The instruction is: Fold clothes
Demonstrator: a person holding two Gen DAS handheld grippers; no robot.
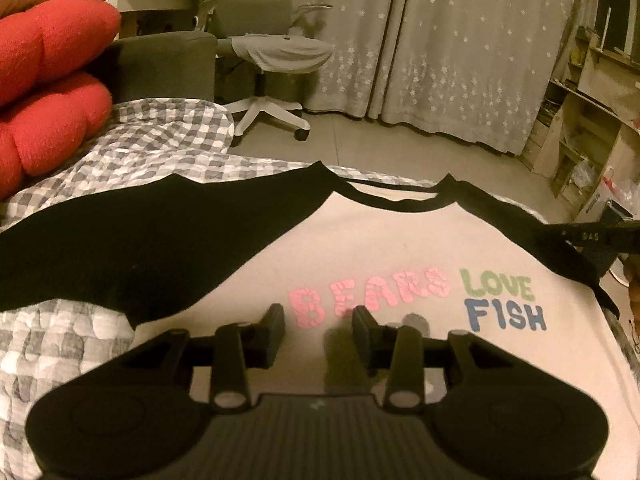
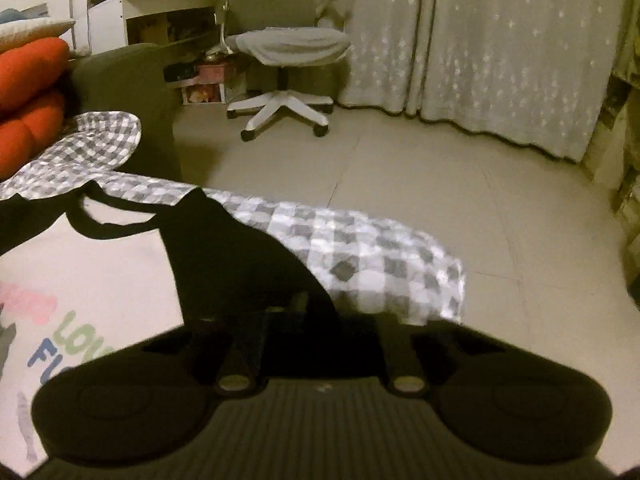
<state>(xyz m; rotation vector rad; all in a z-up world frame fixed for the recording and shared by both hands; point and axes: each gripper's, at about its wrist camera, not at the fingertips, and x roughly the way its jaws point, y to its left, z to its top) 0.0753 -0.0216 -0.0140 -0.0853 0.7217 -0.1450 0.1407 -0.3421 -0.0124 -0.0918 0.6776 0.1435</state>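
Observation:
A cream T-shirt with black sleeves and the print "BEARS LOVE FISH" lies flat, front up, on a checked bedspread. My left gripper hovers open over the shirt's chest, just below the word BEARS, holding nothing. The other gripper shows at the right edge on the shirt's right black sleeve. In the right wrist view the right gripper is low over the black sleeve; its dark fingers merge with the dark cloth, so its state is unclear. The shirt body lies at left.
A red cushion lies at the bed's far left. A white office chair stands on the tiled floor before star-patterned curtains. Shelves stand at right. The bedspread edge drops to the floor.

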